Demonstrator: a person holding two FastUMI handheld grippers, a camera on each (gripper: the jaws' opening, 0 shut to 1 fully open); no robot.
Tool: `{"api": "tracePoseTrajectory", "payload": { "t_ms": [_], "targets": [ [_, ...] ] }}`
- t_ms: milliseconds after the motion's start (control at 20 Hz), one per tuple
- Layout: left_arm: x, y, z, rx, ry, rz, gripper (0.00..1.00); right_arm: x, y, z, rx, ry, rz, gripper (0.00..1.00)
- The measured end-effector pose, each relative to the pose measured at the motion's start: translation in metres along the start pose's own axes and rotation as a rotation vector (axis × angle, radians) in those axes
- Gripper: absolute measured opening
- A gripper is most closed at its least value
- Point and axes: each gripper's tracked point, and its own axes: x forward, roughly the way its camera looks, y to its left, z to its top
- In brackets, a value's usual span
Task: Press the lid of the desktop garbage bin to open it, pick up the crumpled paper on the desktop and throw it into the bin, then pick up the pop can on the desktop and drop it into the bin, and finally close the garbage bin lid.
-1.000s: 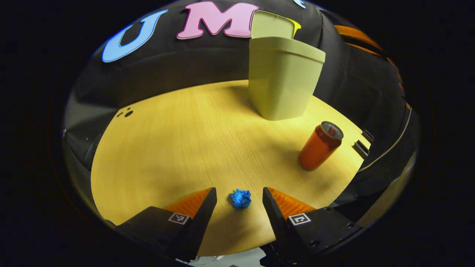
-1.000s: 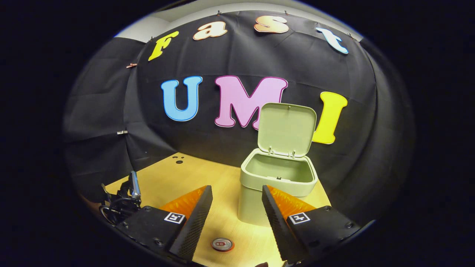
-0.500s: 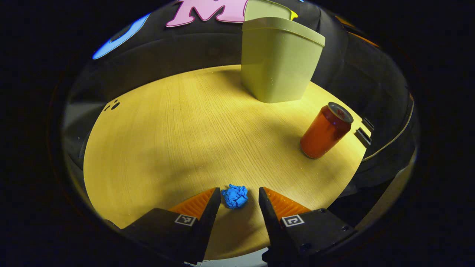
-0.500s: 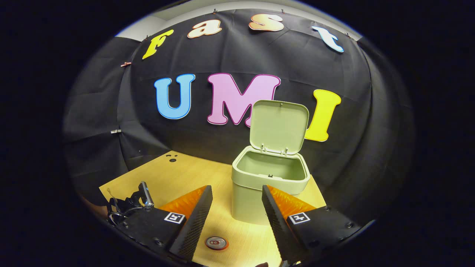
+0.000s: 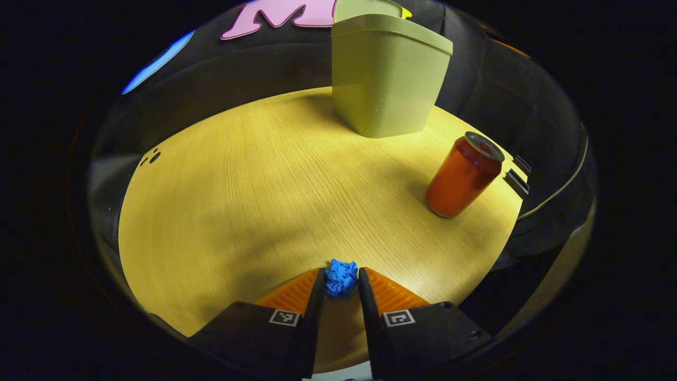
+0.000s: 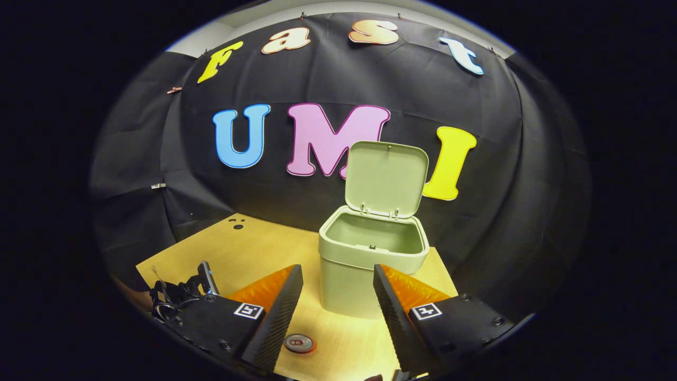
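Your left claw [image 5: 341, 280] is closed on the blue crumpled paper [image 5: 341, 277], both fingers pressing its sides, low at the near edge of the tabletop [image 5: 254, 185]. That pale wood surface is lit warm yellow, with black cloth [image 6: 476, 159] draped behind it. The red pop can [image 5: 463, 174] stands upright to the right, well apart from the paper. The green bin [image 6: 373, 254] sits at the back, its lid [image 6: 386, 177] raised. Your right claw [image 6: 338, 296] hangs above the tabletop, spread wide, holding nothing.
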Motion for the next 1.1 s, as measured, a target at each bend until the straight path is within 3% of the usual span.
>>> {"api": "tracePoseTrajectory", "payload": {
  "t_ms": [250,300,400,450,500,550,600,700,900,1000,1100],
  "targets": [
    [-0.012,0.010,0.024,-0.007,-0.048,0.020,0.39,0.004,0.001,-0.005,0.000,0.015,0.009,0.87],
    [-0.016,0.011,0.033,-0.006,-0.064,0.023,0.46,0.006,0.001,-0.006,0.000,0.016,0.009,0.87],
    [-0.026,0.013,0.052,-0.011,-0.101,0.025,0.42,0.009,0.002,-0.009,-0.001,0.023,0.010,0.87],
    [-0.033,0.016,0.064,-0.023,-0.124,0.027,0.39,0.011,0.001,-0.010,-0.003,0.026,0.011,0.87],
    [-0.040,0.019,0.079,-0.035,-0.153,0.030,0.47,0.013,0.002,-0.012,-0.006,0.031,0.009,0.87],
    [-0.046,0.021,0.093,-0.045,-0.184,0.029,0.39,0.014,0.002,-0.014,-0.007,0.035,0.011,0.87],
    [-0.052,0.022,0.106,-0.048,-0.211,0.029,0.46,0.015,0.002,-0.017,-0.007,0.041,0.011,0.87],
    [-0.064,0.024,0.138,-0.034,-0.278,0.030,0.39,0.017,0.001,-0.021,-0.004,0.050,0.008,0.87],
    [-0.092,0.023,0.198,-0.009,-0.405,0.020,0.43,0.021,-0.001,-0.029,-0.005,0.066,-0.002,0.87],
    [-0.105,0.021,0.226,-0.015,-0.463,-0.004,0.39,0.021,-0.002,-0.031,0.000,0.070,-0.008,0.87],
    [-0.120,0.021,0.251,-0.023,-0.516,-0.024,0.43,0.019,-0.004,-0.035,0.001,0.076,-0.017,0.87]
  ]
}}
